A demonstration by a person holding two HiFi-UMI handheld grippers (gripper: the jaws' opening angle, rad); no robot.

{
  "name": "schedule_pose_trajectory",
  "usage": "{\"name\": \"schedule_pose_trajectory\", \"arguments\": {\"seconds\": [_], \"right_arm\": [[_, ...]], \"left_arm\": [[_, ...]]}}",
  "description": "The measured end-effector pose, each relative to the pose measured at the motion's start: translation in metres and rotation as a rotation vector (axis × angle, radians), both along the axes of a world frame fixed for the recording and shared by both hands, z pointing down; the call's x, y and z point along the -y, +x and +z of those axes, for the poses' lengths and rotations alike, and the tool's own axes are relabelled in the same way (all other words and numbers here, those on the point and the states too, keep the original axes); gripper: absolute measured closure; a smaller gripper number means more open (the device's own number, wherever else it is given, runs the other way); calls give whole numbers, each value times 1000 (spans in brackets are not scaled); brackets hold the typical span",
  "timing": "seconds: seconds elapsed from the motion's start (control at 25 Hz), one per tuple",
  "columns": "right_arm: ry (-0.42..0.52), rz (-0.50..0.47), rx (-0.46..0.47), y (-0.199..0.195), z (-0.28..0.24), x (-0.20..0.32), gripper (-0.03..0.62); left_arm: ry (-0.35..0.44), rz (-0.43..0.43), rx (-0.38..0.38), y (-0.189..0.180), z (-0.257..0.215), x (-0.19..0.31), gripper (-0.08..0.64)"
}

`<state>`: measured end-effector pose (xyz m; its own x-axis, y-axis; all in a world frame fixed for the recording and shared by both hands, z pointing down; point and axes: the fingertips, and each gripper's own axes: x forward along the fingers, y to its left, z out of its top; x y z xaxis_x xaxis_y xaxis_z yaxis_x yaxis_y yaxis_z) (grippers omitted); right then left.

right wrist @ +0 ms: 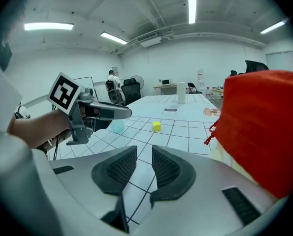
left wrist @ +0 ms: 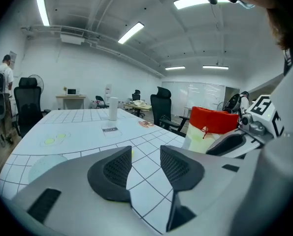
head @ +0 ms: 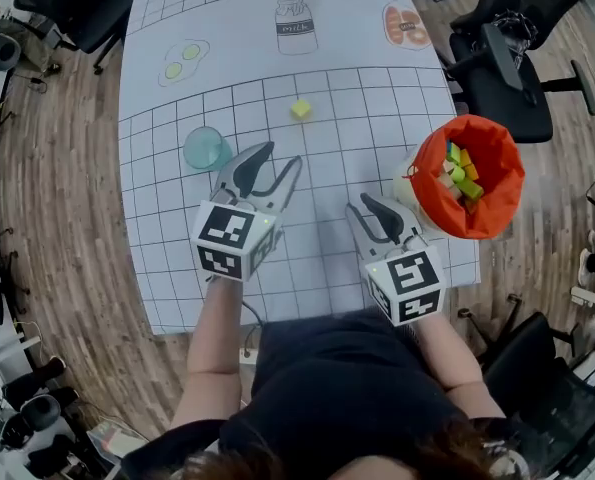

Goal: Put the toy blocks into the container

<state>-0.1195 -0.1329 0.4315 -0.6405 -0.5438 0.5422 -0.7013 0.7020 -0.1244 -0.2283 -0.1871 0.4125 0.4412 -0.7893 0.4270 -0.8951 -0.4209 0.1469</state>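
Left claw (head: 280, 160) released, spread wide, empty. Right claw (head: 360, 206) released, narrower gap, empty. One teal cup (head: 207, 148) at left claw's 10 o'clock. One yellow block (head: 301, 109) loose on tabletop (head: 377, 118), at left claw's 1 o'clock. One orange container (head: 504, 183) at right claw's 2 o'clock; several blocks (head: 461, 173) inside, count unclear. Risk: off-centre pinch skids small block away; nudged soft container tips.

Left forearm (head: 213, 338) and right forearm (head: 449, 353) reach forward, side by side. Left gripper (head: 280, 163) tilts slightly down, jaws wide apart — empty. Right gripper (head: 365, 208) likewise, jaws narrowly apart, empty.
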Motion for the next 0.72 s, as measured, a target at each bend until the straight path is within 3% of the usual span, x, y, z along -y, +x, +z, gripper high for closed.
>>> {"name": "schedule_pose_trajectory", "arguments": {"seconds": [0.32, 0.72], "right_arm": [[-48, 48, -45, -4, 30, 21, 482], [-159, 28, -64, -11, 64, 27, 483]], "left_arm": [[-50, 18, 3, 3, 30, 45, 376], [-99, -19, 27, 1, 69, 86, 373]]}}
